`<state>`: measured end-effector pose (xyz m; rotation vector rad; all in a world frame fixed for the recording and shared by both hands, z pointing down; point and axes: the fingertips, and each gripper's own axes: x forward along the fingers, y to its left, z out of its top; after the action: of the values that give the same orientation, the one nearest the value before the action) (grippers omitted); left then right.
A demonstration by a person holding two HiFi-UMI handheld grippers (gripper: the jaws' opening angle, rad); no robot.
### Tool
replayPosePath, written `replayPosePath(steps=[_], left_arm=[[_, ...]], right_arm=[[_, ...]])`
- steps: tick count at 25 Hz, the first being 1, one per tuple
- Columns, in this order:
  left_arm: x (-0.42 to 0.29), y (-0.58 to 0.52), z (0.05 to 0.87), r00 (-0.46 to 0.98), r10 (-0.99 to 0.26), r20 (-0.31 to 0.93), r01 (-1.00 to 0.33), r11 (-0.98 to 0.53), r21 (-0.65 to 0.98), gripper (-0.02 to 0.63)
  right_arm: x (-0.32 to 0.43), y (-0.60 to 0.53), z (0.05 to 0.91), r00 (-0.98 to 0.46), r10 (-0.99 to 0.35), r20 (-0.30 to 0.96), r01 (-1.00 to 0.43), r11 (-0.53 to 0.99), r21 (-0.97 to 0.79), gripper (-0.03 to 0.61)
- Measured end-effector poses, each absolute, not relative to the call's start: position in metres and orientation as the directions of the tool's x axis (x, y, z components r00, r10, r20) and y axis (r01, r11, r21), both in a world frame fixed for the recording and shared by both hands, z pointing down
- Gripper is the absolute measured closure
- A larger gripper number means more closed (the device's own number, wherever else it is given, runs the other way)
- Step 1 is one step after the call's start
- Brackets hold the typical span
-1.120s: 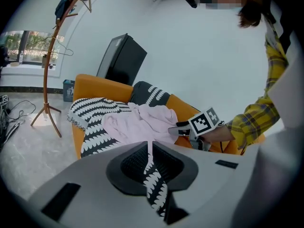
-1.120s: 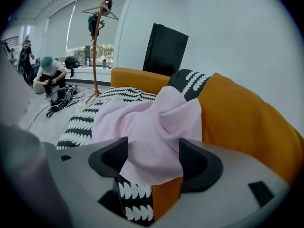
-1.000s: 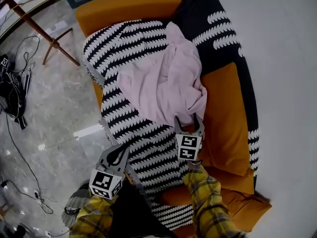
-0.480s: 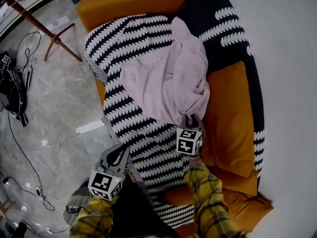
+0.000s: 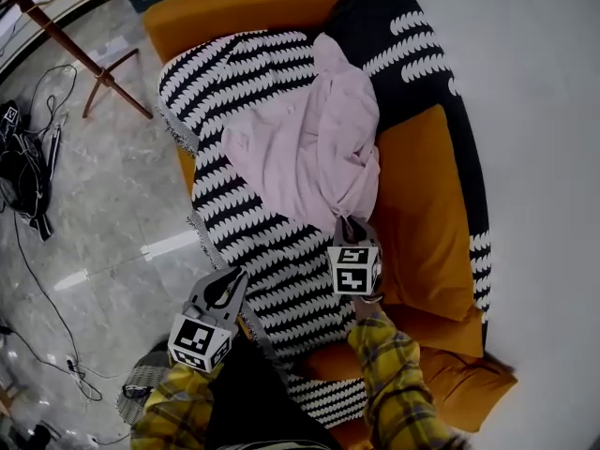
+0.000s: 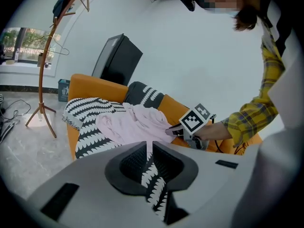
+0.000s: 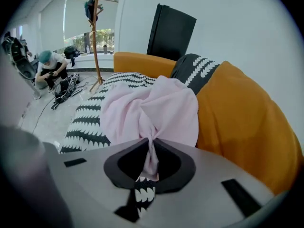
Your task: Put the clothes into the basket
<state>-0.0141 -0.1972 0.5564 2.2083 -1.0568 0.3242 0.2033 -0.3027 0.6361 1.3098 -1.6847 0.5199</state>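
Orange upholstery covers the curved sofa (image 5: 427, 204), the largest thing here, which stands on a grey marble-look floor (image 5: 103, 214). A black-and-white patterned throw (image 5: 248, 82) is draped over its seat and up the backrest. On the throw lies the task's thing, a pale pink garment (image 5: 309, 148), crumpled in a loose heap with one side against the orange cushion.

The right claw (image 5: 352, 223) points steeply down at the near edge of the heap. Its jaws have just been closing, and the right gripper view shows them pinched on a gathered fold of the pink cloth, which bunches into a twist where they meet. Taking a bunched edge rather than a flat layer probably gives a grip firm enough to lift the whole piece clear of the throw.

The left claw (image 5: 223, 287) hangs back over the sofa's front edge with its jaws together and nothing between them; it seems kept free to catch trailing cloth. No basket shows clearly in any view.
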Motion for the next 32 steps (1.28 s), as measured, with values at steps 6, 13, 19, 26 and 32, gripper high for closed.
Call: replayPosePath(steps=[6, 13, 19, 26, 32], left_arm=[[-0.002, -0.194, 0.542, 0.661, -0.609, 0.438, -0.749, -0.501, 0.434, 0.577], [0.024, -0.169, 0.521, 0.691, -0.601, 0.402, -0.723, -0.568, 0.393, 0.565], [0.041, -0.133, 0.496, 0.714, -0.589, 0.378, -0.700, -0.597, 0.393, 0.522], [0.053, -0.094, 0.477, 0.730, -0.579, 0.364, -0.684, -0.622, 0.382, 0.488], [0.068, -0.069, 0.453, 0.755, -0.570, 0.325, -0.656, -0.662, 0.363, 0.482]], right_arm=[[0.193, -0.288, 0.597, -0.099, -0.598, 0.795, -0.915, 0.370, 0.164, 0.531], [0.198, -0.250, 0.551, -0.171, -0.641, 0.749, -0.925, 0.367, 0.103, 0.531], [0.201, -0.211, 0.494, -0.232, -0.656, 0.718, -0.924, 0.380, 0.049, 0.532], [0.196, -0.153, 0.432, -0.341, -0.646, 0.683, -0.899, 0.436, -0.037, 0.532], [0.193, -0.094, 0.373, -0.431, -0.635, 0.641, -0.870, 0.480, -0.110, 0.532]])
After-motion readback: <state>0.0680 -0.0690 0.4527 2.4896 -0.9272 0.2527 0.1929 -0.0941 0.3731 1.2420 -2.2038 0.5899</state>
